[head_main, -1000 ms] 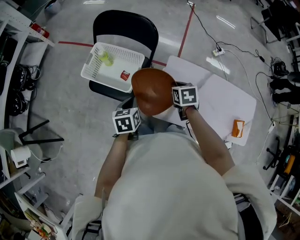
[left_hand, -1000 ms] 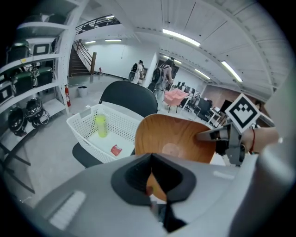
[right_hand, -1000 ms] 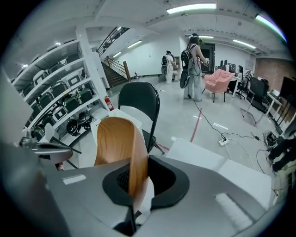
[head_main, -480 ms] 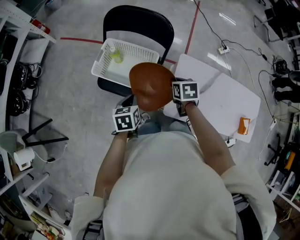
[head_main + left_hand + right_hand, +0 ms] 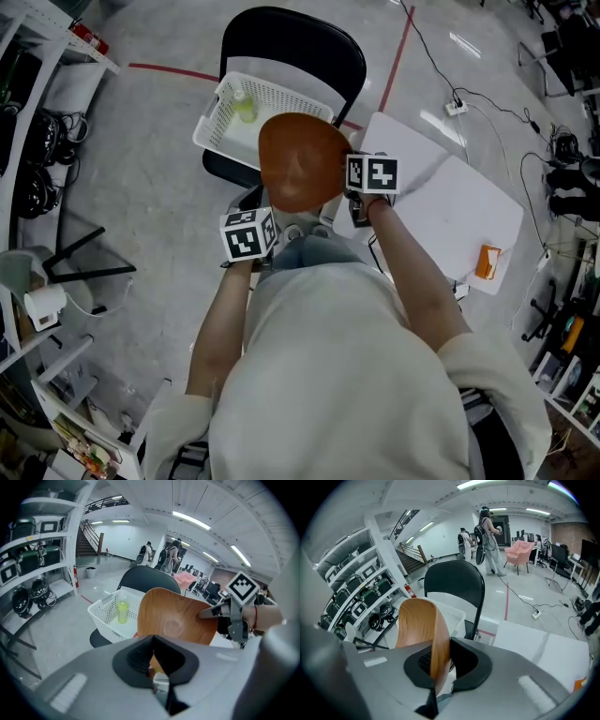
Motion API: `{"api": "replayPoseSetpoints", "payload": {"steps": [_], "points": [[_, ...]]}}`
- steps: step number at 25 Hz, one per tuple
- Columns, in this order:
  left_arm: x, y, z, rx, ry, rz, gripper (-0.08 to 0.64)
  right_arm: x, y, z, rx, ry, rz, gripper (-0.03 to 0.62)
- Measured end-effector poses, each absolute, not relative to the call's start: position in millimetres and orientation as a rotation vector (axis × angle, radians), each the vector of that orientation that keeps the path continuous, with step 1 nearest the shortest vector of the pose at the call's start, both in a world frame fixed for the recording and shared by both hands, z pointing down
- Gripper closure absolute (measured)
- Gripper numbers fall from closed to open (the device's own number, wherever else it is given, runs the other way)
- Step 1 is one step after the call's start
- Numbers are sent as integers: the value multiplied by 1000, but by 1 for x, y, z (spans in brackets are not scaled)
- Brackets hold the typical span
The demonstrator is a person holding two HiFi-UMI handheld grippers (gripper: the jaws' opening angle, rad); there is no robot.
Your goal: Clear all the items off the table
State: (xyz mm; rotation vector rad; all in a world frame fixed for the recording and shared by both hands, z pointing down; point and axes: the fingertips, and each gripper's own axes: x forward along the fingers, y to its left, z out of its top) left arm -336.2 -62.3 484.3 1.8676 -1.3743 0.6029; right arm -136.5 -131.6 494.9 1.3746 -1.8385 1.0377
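A brown wooden plate (image 5: 298, 169) hangs tilted in the air at the near rim of a white basket (image 5: 281, 98) on a black chair (image 5: 291, 42). My right gripper (image 5: 349, 199) is shut on the plate's right rim; in the right gripper view the plate (image 5: 424, 634) stands edge-on between the jaws of that gripper (image 5: 438, 667). My left gripper (image 5: 270, 217) sits at the plate's lower edge. In the left gripper view its jaws (image 5: 152, 656) look shut, with the plate (image 5: 178, 620) face-on just beyond them; touch cannot be told. A green bottle (image 5: 122, 611) lies in the basket.
A white table (image 5: 459, 202) stands to the right, with an orange item (image 5: 487, 262) near its far corner. Shelving with gear (image 5: 28, 141) lines the left side. Cables and a power strip (image 5: 457, 107) lie on the floor beyond the table.
Both grippers and the plate have moved together from the table's corner toward the basket on the chair. The plate now overlaps the basket's near rim.
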Motion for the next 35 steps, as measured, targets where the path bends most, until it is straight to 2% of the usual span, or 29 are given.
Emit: {"api": "replayPoseSetpoints", "payload": {"steps": [24, 35], "points": [[-361, -135, 516, 1724, -1443, 552, 551, -200, -241, 547, 1242, -1822, 998, 578], [-369, -146, 545, 1673, -1416, 577, 551, -205, -263, 584, 1234, -1768, 1020, 578]]}}
